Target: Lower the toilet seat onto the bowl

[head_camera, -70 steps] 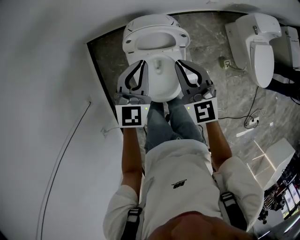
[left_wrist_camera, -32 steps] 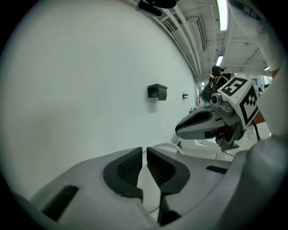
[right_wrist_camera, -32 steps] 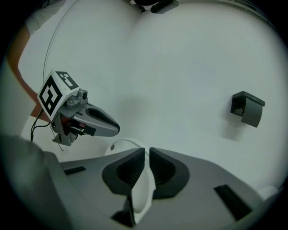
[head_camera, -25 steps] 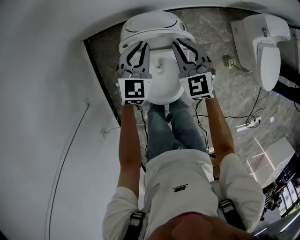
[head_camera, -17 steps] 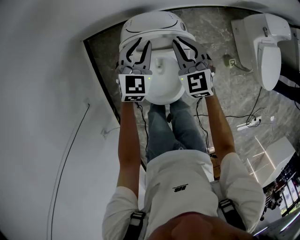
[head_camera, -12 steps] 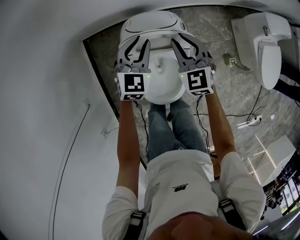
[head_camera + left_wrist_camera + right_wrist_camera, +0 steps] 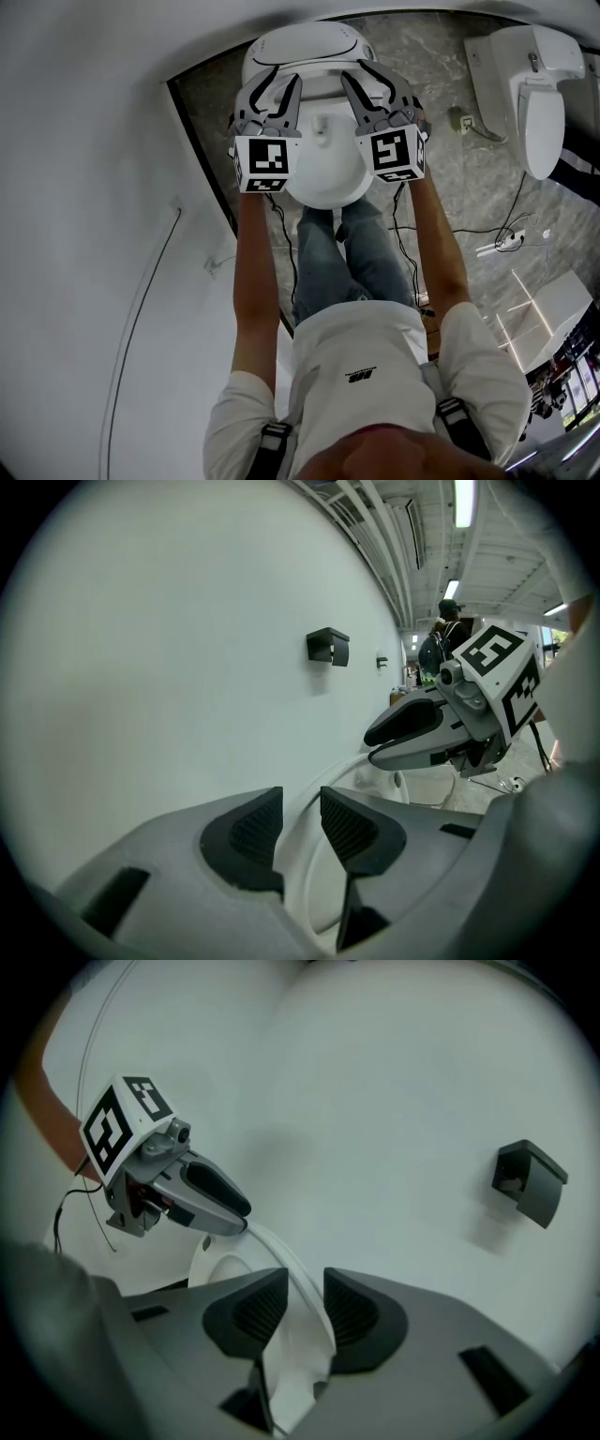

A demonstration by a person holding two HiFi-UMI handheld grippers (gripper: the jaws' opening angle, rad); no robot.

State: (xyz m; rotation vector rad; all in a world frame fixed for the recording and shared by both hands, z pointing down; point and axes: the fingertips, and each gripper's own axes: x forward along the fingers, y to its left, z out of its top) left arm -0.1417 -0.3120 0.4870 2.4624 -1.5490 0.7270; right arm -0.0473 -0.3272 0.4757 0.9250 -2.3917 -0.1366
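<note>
The toilet seat (image 7: pixel 281 1255) is seen lying low in front of the raised lid (image 7: pixel 300 42), its white rim straddled on either side by a gripper. The jaws of the left gripper (image 7: pixel 300 799) have just been opening and are spread, the rim between the pads but not pinched. The right gripper (image 7: pixel 306 1281) is likewise spread around the opposite rim.

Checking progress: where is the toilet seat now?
Top centre of the head view, at the toilet: the toilet seat runs between the fingers of the right gripper and of the left gripper, which has just been opening.
</note>
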